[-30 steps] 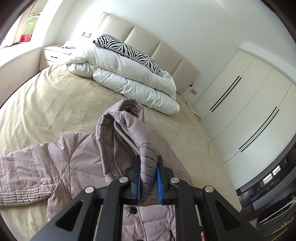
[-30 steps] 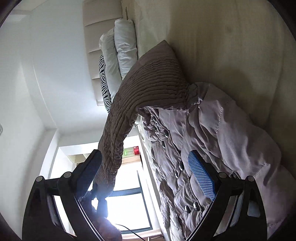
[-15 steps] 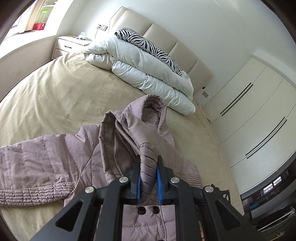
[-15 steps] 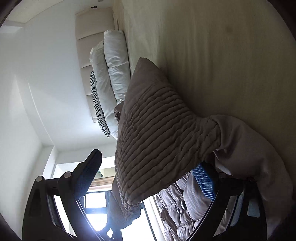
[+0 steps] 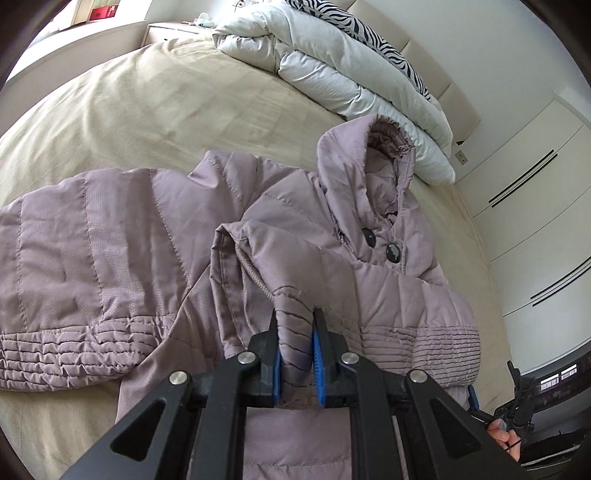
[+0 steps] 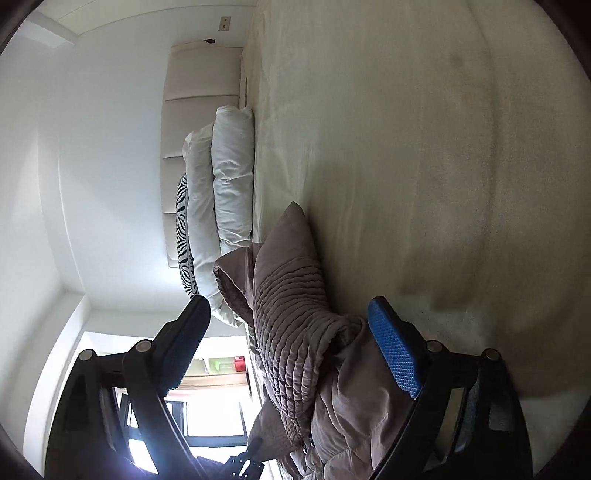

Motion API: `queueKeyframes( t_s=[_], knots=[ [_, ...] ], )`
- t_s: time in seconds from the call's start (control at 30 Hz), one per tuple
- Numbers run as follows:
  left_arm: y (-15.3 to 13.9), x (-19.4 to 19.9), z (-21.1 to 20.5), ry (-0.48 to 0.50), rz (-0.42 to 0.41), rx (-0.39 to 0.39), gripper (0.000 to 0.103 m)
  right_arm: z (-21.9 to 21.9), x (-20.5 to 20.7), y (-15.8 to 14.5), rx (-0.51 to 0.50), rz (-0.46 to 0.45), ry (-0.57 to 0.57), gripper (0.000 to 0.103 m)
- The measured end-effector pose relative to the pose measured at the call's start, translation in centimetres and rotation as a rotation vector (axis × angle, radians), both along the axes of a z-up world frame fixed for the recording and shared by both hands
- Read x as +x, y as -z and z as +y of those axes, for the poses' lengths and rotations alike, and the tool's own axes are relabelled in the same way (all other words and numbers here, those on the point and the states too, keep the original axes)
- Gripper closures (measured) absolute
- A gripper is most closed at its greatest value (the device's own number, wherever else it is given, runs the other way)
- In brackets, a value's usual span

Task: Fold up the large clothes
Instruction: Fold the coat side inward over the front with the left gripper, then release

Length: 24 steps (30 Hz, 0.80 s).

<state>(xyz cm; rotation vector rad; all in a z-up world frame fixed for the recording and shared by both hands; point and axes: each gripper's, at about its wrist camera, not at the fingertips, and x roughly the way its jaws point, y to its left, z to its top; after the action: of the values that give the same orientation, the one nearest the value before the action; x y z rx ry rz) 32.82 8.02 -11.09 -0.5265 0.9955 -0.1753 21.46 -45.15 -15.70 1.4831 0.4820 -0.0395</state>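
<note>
A mauve quilted hooded jacket (image 5: 110,258) lies front up on the beige bed (image 5: 166,96), hood toward the headboard, one sleeve spread to the left. My left gripper (image 5: 295,332) is shut on the ribbed cuff of the other sleeve (image 5: 291,321), which is folded across the jacket's chest. In the right wrist view the camera is rolled sideways; my right gripper (image 6: 291,332) is open, its jaws wide apart around a bunched ribbed part of the jacket (image 6: 295,314) without pinching it.
A folded white duvet (image 5: 351,74) with a zebra-print pillow (image 5: 384,40) lies at the head of the bed. A nightstand (image 5: 173,29) stands at the far left. White wardrobe doors (image 5: 535,221) line the right wall. A bright window (image 6: 207,417) shows in the right wrist view.
My left gripper has carried the cuff lower and forward over the jacket's front, so the sleeve now lies folded on the chest. My right gripper stays open as the jacket settles down.
</note>
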Motion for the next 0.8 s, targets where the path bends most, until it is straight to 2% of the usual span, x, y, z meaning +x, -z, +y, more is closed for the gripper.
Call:
queueKeyframes(
  t_s=[0.13, 0.2, 0.33, 0.43, 0.5, 0.57, 0.6, 0.63, 0.67, 0.77, 0.8],
  knots=[
    [1.1, 0.0, 0.4, -0.003, 0.011, 0.007, 0.087, 0.4, 1.0, -4.5, -0.146, -0.034, -0.074, 0.016],
    [1.1, 0.1, 0.3, 0.001, 0.007, 0.019, 0.087, 1.3, 2.1, -7.2, -0.198, -0.065, -0.166, 0.016],
    [1.0, 1.2, -0.1, 0.01, -0.005, 0.056, 0.086, 5.0, 6.6, -9.4, -0.251, -0.084, -0.325, 0.016],
    [1.4, 1.8, 0.0, 0.014, -0.001, 0.072, 0.084, 6.5, 7.7, -6.9, -0.267, 0.026, -0.358, 0.016],
    [2.1, 2.2, 0.1, 0.017, 0.015, 0.077, 0.081, 6.2, 8.2, -3.8, -0.237, 0.113, -0.342, 0.017],
    [2.8, 2.8, 0.1, 0.027, 0.027, 0.077, 0.079, 5.8, 8.3, -1.3, -0.243, 0.133, -0.35, 0.03],
    [3.0, 2.9, 0.0, 0.029, 0.027, 0.081, 0.078, 5.8, 8.2, -0.7, -0.269, 0.133, -0.355, 0.042],
    [3.1, 3.1, -0.1, 0.029, 0.026, 0.087, 0.077, 5.8, 8.2, -0.3, -0.292, 0.128, -0.362, 0.05],
    [3.1, 3.1, -0.2, 0.029, 0.025, 0.092, 0.077, 5.7, 7.8, 0.3, -0.31, 0.12, -0.371, 0.052],
    [3.0, 3.2, -0.5, 0.034, 0.014, 0.104, 0.077, 5.5, 7.4, 0.1, -0.319, 0.126, -0.388, 0.051],
    [2.9, 3.2, -0.5, 0.037, 0.01, 0.11, 0.077, 5.6, 7.4, -0.9, -0.325, 0.104, -0.381, 0.046]
  ],
)
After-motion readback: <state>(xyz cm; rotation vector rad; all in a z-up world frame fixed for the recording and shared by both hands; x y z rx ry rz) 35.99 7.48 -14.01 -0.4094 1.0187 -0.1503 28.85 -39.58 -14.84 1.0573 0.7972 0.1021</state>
